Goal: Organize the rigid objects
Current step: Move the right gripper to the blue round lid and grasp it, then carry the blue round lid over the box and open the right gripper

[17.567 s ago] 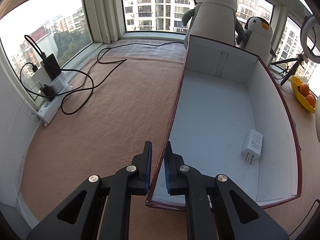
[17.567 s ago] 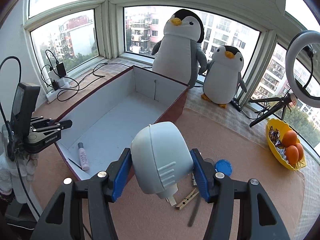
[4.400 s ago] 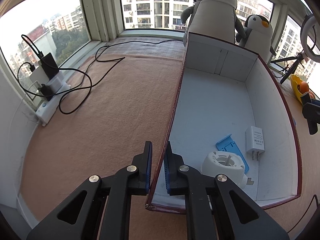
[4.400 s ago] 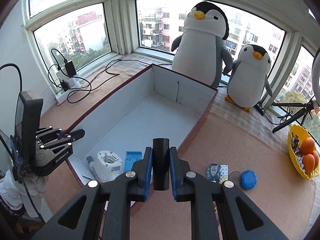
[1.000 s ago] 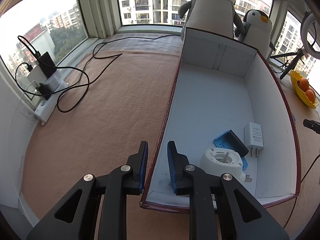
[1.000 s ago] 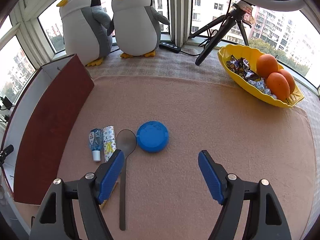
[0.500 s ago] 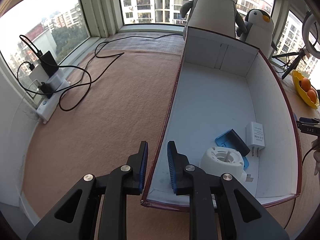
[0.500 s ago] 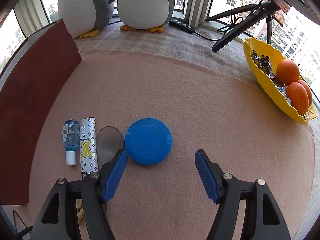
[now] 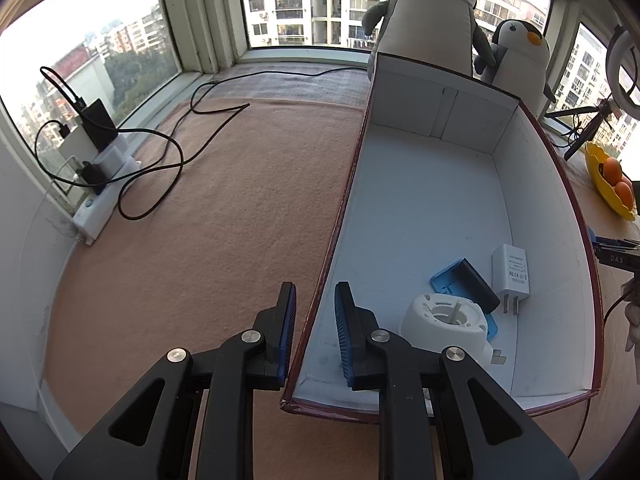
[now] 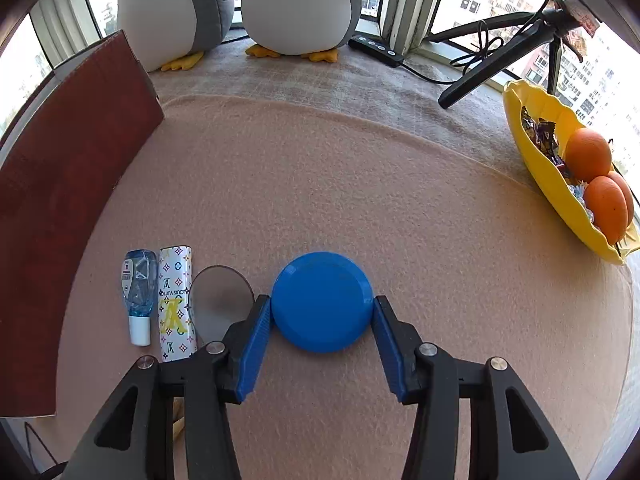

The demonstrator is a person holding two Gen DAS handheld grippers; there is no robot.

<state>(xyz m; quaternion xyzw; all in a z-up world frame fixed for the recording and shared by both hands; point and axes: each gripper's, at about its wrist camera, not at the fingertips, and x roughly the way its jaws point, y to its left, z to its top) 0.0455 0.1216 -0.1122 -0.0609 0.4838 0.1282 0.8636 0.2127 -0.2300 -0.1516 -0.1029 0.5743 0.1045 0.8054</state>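
In the right wrist view a round blue lid (image 10: 322,300) lies on the tan carpet. My right gripper (image 10: 322,310) is open, one finger on each side of the lid, tips at its edges. Left of it lie a spoon (image 10: 218,300), a patterned white tube (image 10: 174,304) and a small clear bottle (image 10: 138,292). In the left wrist view my left gripper (image 9: 314,308) straddles the near left wall of the white-lined box (image 9: 348,184), jaws slightly apart. Inside the box lie a white round device (image 9: 448,324), a blue holder (image 9: 450,278), a black block (image 9: 478,284) and a white charger (image 9: 512,268).
The box's red outer wall (image 10: 60,184) stands left of the objects. Two penguin plush toys (image 10: 296,4) stand at the back. A yellow bowl (image 10: 532,152) with oranges sits right, a tripod (image 10: 496,60) behind. A power strip (image 9: 100,196) with cables lies at the left window.
My right gripper has come down and forward over the blue lid, its fingers now flanking it and closer together. My left gripper has stayed at the box wall.
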